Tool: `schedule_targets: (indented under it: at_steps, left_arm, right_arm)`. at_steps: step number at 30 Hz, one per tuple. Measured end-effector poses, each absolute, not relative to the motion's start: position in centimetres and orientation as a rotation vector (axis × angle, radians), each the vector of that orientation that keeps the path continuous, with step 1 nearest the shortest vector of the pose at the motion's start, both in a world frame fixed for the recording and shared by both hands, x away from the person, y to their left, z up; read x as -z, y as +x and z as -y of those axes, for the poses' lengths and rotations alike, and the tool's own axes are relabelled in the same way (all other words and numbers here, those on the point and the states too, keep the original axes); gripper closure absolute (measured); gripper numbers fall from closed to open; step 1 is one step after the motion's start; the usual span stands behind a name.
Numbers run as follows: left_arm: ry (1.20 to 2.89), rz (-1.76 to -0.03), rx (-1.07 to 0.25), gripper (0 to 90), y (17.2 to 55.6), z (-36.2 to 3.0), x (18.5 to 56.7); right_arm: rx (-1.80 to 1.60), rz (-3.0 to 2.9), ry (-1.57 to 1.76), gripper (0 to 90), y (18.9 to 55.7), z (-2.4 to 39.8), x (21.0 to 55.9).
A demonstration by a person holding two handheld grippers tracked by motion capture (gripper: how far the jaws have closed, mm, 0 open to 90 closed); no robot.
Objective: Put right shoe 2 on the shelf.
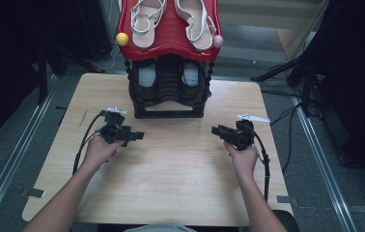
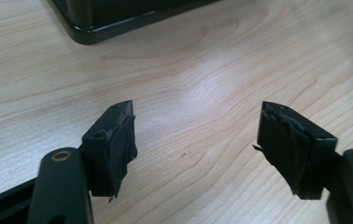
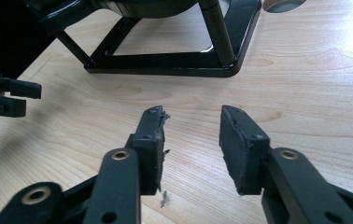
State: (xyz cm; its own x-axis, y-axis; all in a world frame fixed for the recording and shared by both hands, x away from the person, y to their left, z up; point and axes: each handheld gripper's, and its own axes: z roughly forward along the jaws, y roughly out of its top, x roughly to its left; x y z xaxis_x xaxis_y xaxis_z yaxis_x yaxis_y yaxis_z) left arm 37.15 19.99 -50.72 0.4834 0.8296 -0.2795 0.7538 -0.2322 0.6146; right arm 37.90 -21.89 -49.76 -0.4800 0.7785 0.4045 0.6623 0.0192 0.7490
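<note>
Holding both tools empty over the table: your left gripper gapes wide, right gripper partly parted. Shoe rack stands ahead, sandals on top; likely pre-reach, next move an approach.

The wooden table is viewed from above and forward in the high view, while it is seen from close and low along each gripper's jaws in the two gripper views, the black rack base being shared by all three.
</note>
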Motion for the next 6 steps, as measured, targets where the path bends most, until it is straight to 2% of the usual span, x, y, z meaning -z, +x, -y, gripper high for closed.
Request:
schedule_targets:
  at_steps: [6]
  left_arm:
    - [2.055,-1.281,-0.14,23.2,37.18,-19.14,51.14]
  right_arm:
    - [-1.445,-2.177,1.51,56.5,38.0,21.64,49.93]
